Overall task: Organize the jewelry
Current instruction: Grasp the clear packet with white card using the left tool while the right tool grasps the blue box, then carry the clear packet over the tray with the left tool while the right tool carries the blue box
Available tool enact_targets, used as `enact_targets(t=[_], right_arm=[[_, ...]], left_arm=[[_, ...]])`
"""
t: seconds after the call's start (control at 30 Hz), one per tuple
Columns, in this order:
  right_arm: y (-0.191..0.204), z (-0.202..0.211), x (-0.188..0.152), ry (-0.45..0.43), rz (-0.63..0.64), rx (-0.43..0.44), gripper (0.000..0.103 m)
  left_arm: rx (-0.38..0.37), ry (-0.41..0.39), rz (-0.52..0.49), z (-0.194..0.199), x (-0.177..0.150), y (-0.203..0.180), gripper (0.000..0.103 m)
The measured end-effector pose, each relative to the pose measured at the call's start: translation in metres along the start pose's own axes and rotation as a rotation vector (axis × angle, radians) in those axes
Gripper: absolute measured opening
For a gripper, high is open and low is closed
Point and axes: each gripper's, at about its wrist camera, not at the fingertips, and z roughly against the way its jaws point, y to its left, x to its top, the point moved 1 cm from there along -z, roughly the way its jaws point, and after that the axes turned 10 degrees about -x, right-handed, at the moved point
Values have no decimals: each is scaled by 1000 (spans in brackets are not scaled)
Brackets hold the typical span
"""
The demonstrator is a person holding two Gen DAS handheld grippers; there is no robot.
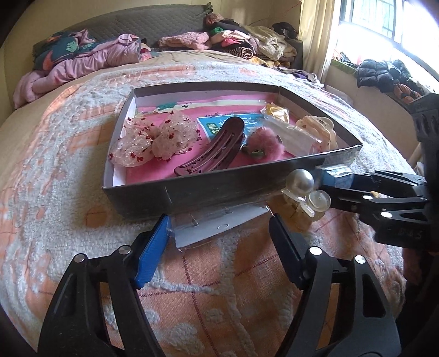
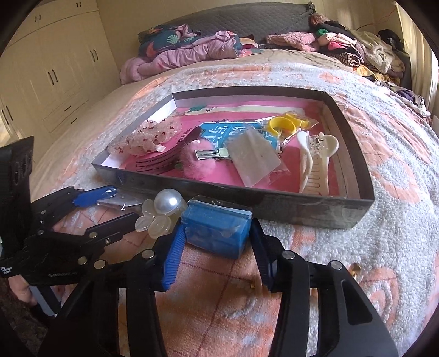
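A small blue box (image 2: 216,222) lies on the bedspread just in front of the dark shallow tray (image 2: 301,204). My right gripper (image 2: 216,232) is shut on the box, one pad on each side. Left of it sits a pearl flower hair clip (image 2: 167,204), untouched. My left gripper (image 1: 219,221) is open and straddles a clear packet with a white card (image 1: 219,232). The packet lies flat, its edges close to both pads. The tray (image 1: 219,182) holds scrunchies (image 1: 153,140), a dark red hair clip (image 1: 216,149), a pink fluffy clip (image 1: 263,141) and a cream claw clip (image 2: 315,162).
Everything rests on a soft orange and white bedspread (image 1: 68,175). Piles of clothes (image 1: 233,41) and a pink quilt (image 1: 82,63) lie at the head of the bed. Cupboards (image 2: 55,68) stand at the left, a window (image 1: 384,24) at the right.
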Motion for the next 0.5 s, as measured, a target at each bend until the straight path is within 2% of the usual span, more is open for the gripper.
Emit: enact_targets(t=[0.13, 0.2, 0.5], right_arm=[[-7, 10, -5, -8, -9, -3, 45], [-9, 14, -7, -14, -10, -10, 45], [-14, 28, -11, -31, -12, -17, 45]], left_arm=[[15, 5, 8, -2, 2, 0, 62], [21, 5, 15, -2, 2, 1, 54], [-4, -13, 22, 6, 0, -4, 50]])
